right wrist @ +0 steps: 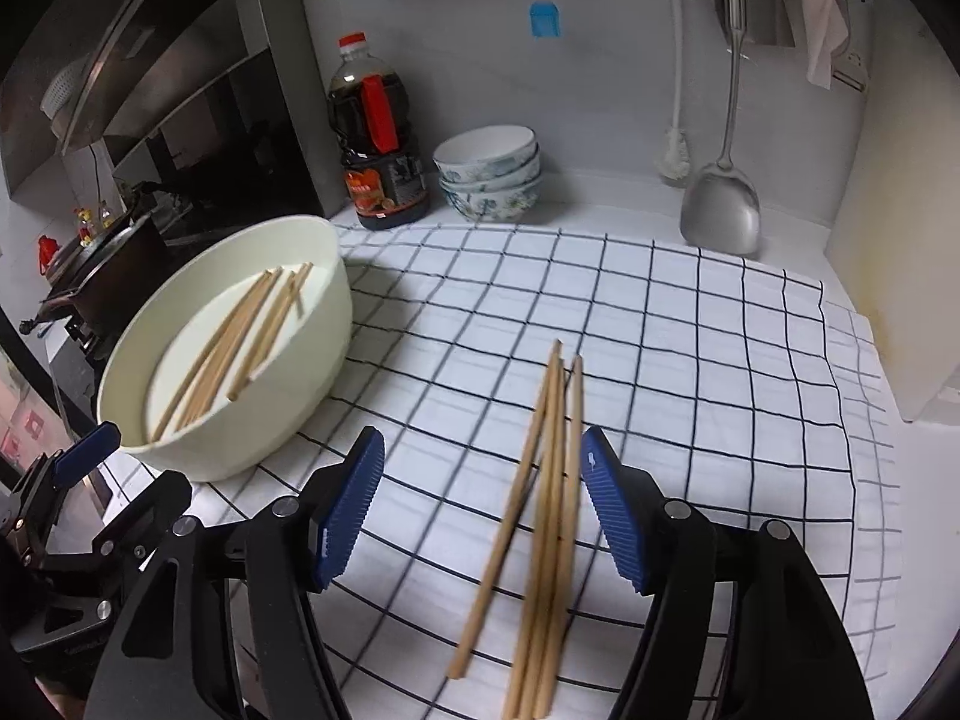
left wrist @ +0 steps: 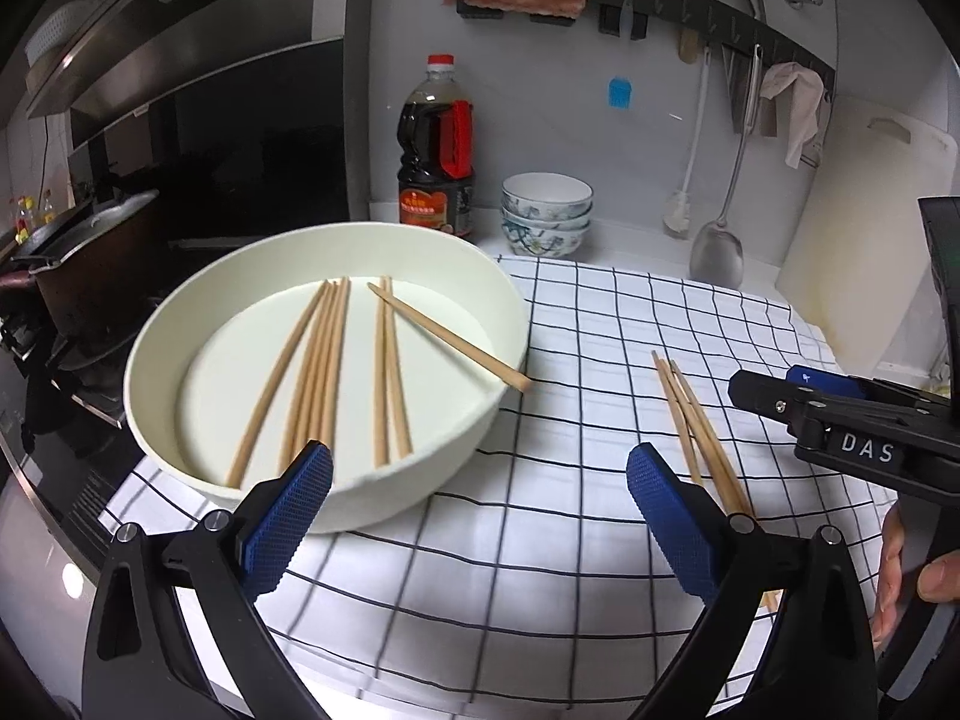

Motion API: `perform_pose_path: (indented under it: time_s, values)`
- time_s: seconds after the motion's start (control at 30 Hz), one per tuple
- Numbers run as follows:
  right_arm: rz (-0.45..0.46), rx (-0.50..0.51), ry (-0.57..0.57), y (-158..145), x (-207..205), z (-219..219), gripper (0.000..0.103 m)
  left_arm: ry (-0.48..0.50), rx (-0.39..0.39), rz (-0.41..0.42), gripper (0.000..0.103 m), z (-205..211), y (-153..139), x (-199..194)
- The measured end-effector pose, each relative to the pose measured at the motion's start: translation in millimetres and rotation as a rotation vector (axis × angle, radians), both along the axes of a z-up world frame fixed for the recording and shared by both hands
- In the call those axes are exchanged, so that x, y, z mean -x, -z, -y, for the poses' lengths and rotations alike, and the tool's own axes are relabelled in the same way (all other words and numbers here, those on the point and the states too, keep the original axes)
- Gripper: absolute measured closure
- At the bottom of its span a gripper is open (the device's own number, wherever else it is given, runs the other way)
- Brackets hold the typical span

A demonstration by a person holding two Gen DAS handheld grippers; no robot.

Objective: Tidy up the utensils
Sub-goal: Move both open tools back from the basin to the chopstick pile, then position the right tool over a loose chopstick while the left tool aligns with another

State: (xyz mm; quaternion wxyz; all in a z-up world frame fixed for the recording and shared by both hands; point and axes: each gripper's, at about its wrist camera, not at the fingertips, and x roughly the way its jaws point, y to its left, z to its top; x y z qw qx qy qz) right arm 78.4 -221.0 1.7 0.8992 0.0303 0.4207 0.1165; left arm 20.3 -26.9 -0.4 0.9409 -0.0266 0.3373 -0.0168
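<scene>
Task in hand, as a judgement: moving chopsticks between the white basin (left wrist: 180,360) and the checked cloth (left wrist: 540,540), direction not clear from this moment alone

Right gripper (right wrist: 483,498) spread wide, pinching nothing, poised low over the loose bundle of chopsticks (right wrist: 549,510) on the cloth; bundle between the two blue pads, closer to the right-hand pad (right wrist: 612,510), not visibly touching either. Long axis of the bundle running away from the camera, roughly in line with the fingers, tips fanning slightly at the near end. Closing straight in would likely squeeze across the sticks, a workable grasp, though with a risk of the outermost stick on the left rolling free

Left gripper (left wrist: 480,510) also spread and empty, hovering at the near rim of the basin, its left pad (left wrist: 288,516) overlapping the basin wall in view. More chopsticks (left wrist: 330,360) lying in the basin, one angled (left wrist: 447,339) with its end out over the rim

Nearer to the cloth bundle: the right gripper, clearly; nearer to the basin sticks: the left
</scene>
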Motion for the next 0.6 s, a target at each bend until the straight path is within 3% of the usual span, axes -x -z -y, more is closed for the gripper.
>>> perform_pose_path:
  time_s: [0.1,0.23,0.43,0.6]
  values:
    - [-0.032,0.012,-0.005,5.3,-3.6,5.5,0.037,0.004,0.010,-0.025,0.006,7.3,5.0,-1.7]
    - [-0.086,0.109,0.012,21.3,-12.0,12.4,0.037,0.019,0.006,-0.055,0.006,19.0,14.4,-3.0]
    - [-0.178,0.145,0.039,46.9,-21.7,30.3,0.037,0.046,0.000,-0.091,0.006,37.1,34.0,-4.5]
    - [-0.217,0.166,0.064,59.3,-24.6,39.1,0.037,0.081,-0.056,-0.111,0.006,56.3,45.8,-4.3]
